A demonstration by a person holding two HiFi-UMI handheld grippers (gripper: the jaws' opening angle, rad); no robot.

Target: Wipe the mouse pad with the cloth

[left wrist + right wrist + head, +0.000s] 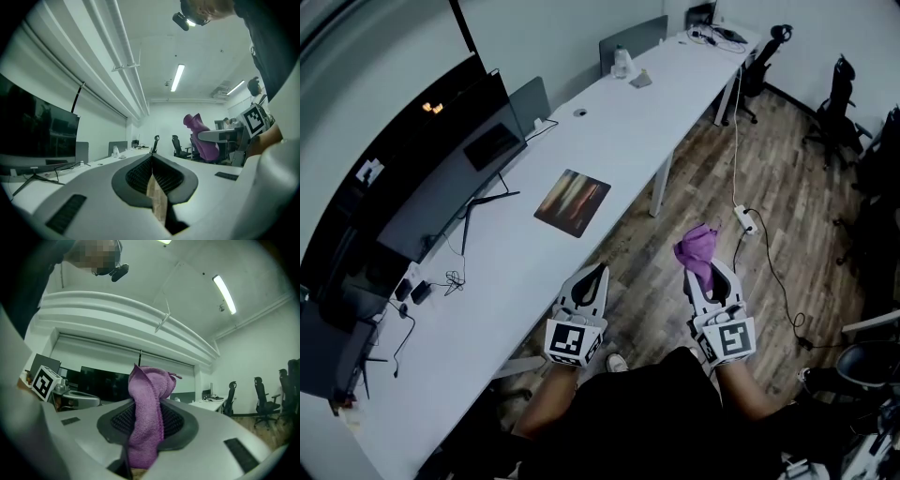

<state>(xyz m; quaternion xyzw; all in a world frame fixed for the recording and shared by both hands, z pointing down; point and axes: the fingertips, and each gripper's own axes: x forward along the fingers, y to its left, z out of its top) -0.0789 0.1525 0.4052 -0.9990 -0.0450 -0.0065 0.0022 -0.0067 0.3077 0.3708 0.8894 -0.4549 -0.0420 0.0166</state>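
The mouse pad [573, 202], a dark rectangle with a streaky brown and orange print, lies flat on the long white desk [609, 122], in front of the monitor. My right gripper [709, 271] is shut on the purple cloth [697, 250], which bunches up past the fingertips; it fills the jaws in the right gripper view as cloth [146, 418]. My left gripper [592, 280] is shut with nothing in it, its pads meeting in the left gripper view [152, 176]. Both grippers hover off the desk's front edge, over the wooden floor, well short of the pad.
A large dark monitor [441, 169] stands on the desk to the left of the pad, with cables [450, 277] near its foot. Small items [623, 66] sit farther along the desk. A power strip [744, 219] lies on the floor; office chairs [839, 98] stand at right.
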